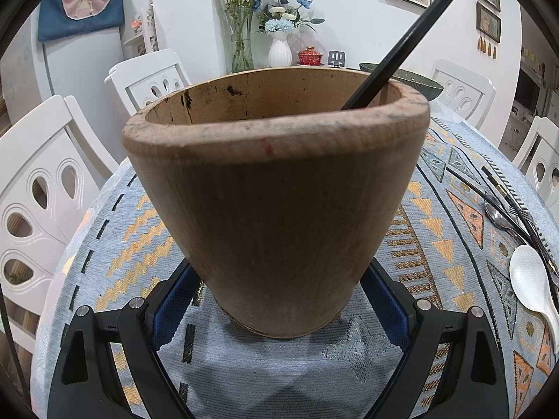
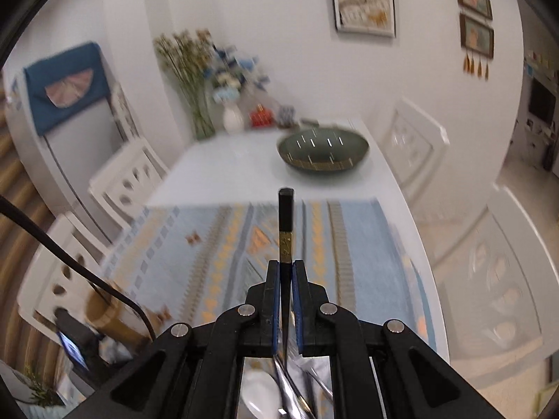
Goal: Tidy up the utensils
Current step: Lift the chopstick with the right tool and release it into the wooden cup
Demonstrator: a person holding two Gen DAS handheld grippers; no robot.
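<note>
2 views: left claw [image 1: 279, 314] clamps tapered wooden holder [image 1: 276, 188]; right claw [image 2: 286, 272] clamps square black chopstick [image 2: 285, 216], gold band.

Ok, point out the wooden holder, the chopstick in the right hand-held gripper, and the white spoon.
wooden holder [image 1: 276, 216]: left wrist view, front wall.
chopstick [image 2: 286, 216]: right wrist view, black upper shaft above the pads.
white spoon [image 1: 529, 279]: left wrist view, bowl of the spoon.

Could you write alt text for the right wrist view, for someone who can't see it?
The right gripper pinches a black chopstick with a gold band, above a patterned tablecloth. A dark green bowl sits beyond.
</note>
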